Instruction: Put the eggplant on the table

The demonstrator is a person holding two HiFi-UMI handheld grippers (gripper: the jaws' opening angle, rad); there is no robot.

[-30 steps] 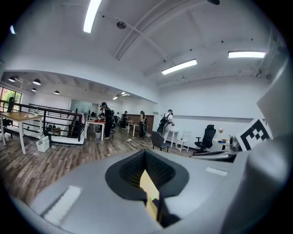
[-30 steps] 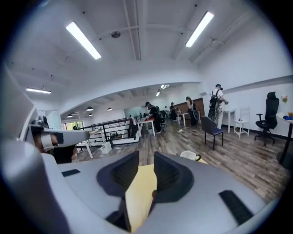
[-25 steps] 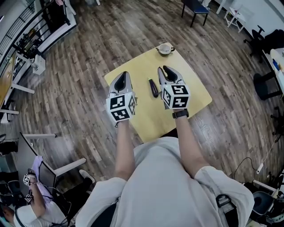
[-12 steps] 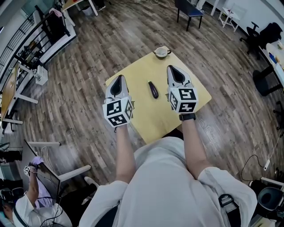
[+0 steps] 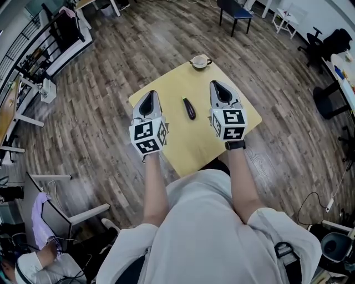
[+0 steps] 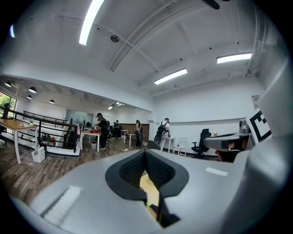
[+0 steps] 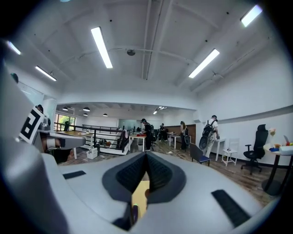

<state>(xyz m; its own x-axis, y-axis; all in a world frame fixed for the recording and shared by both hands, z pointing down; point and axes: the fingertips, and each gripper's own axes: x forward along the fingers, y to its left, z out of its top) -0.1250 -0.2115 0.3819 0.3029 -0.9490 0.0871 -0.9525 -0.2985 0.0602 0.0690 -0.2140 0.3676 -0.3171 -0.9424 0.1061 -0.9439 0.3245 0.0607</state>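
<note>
showing the placement as apparently complete: the small, slender, dark purple eggplant with a green stem end (image 5: 189, 108) is lying flat on the square yellow-topped bench (image 5: 188, 148), near its middle. it is resting between the two tools, apart from both. the left gripper (image 5: 148, 100) is hovering to one side of it, its fingers pressing together with nothing between them. the right gripper (image 5: 220, 90) is hovering to the other side, its fingers likewise meeting on nothing. both gripper views are looking level across the room, with only a sliver of yellow top and a dark speck of the vegetable showing beneath the joined pads. judging from this layout, nothing of the task itself is remaining; at most the hands are needing to draw clear.

the bench top is looking smooth, matt and otherwise bare, apart from a small pale round bowl (image 5: 199, 61) sitting at the far corner, well apart from the eggplant. around it, a grey-brown wood-plank floor (image 5: 100, 111) is spreading out. a blue-seated chair (image 5: 233, 10) is standing beyond the bench, and a black metal railing (image 5: 33, 50) is running along the far left. long ceiling strip lights (image 6: 89, 23) are glowing overhead, and several people (image 6: 101, 130) are standing at distant desks.
</note>
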